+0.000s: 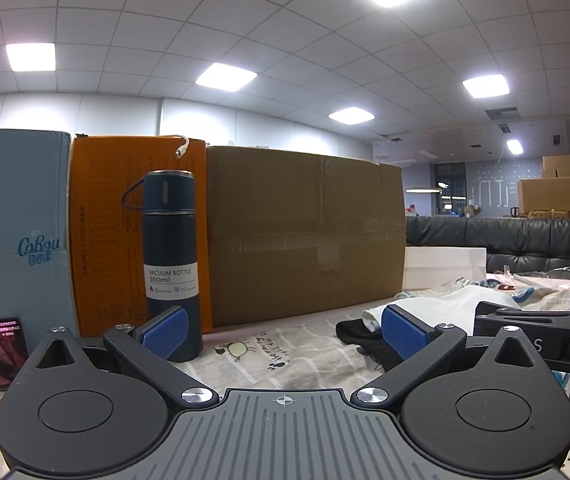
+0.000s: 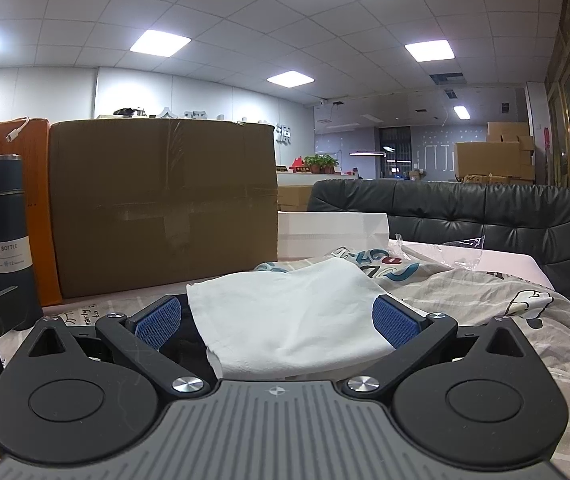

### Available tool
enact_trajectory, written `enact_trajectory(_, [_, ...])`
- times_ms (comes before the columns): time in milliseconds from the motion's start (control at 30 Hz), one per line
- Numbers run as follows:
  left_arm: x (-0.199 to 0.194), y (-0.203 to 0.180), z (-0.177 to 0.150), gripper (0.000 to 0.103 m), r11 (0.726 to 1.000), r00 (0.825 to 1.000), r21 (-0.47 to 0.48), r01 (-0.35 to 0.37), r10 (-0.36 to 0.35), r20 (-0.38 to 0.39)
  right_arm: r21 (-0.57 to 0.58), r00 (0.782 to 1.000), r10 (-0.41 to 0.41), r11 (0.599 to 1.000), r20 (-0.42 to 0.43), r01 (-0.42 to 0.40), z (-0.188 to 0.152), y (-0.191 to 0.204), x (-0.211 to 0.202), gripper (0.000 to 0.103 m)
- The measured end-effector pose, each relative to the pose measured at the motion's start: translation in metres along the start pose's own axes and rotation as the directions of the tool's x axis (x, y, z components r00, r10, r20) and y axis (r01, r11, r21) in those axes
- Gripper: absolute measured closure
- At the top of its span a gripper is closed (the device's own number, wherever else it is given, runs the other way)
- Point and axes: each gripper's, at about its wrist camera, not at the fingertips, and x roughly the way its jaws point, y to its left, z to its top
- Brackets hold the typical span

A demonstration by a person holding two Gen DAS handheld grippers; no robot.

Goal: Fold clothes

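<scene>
left of the left gripper (image 1: 285, 330), whose jaws stand apart on nothing, a vacuum bottle (image 1: 169, 256) rises just past its left pad before a wall of cartons (image 1: 305, 232), leaving little room ahead. to its right lie a black garment (image 1: 359, 334) and a white garment (image 1: 445, 300) on the printed sheet (image 1: 285, 354). the right gripper (image 2: 279, 320), jaws apart, straddles the white garment (image 2: 289, 320), probably to take its near edge; the bedding (image 2: 505, 300) on its right looks like the freer side.
</scene>
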Motion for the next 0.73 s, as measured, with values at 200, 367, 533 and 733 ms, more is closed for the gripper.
enact_trajectory(200, [-0.0006, 0.0008, 0.0000, 0.000, 1.000, 1.000, -0.004, 0.002, -0.002, -0.001, 0.000, 1.000, 0.001, 1.000, -0.001, -0.001, -0.0004, 0.0001, -0.0005, 0.000])
enact_trajectory(367, [0.0000, 0.0011, 0.0002, 0.000, 1.000, 1.000, -0.006, 0.001, -0.001, -0.003, 0.001, 1.000, 0.002, 1.000, -0.005, -0.002, 0.0000, 0.0002, 0.0005, 0.000])
enact_trajectory(533, [0.0005, 0.0016, 0.0002, 0.000, 1.000, 1.000, -0.009, 0.000, 0.000, -0.005, 0.001, 1.000, 0.005, 1.000, -0.007, -0.005, 0.0000, 0.0005, 0.0007, 0.000])
enact_trajectory(733, [0.0005, 0.0019, 0.0005, 0.000, 1.000, 1.000, -0.010, -0.001, 0.001, -0.005, 0.003, 1.000, 0.012, 1.000, -0.011, -0.012, -0.0002, 0.0001, 0.0010, 0.000])
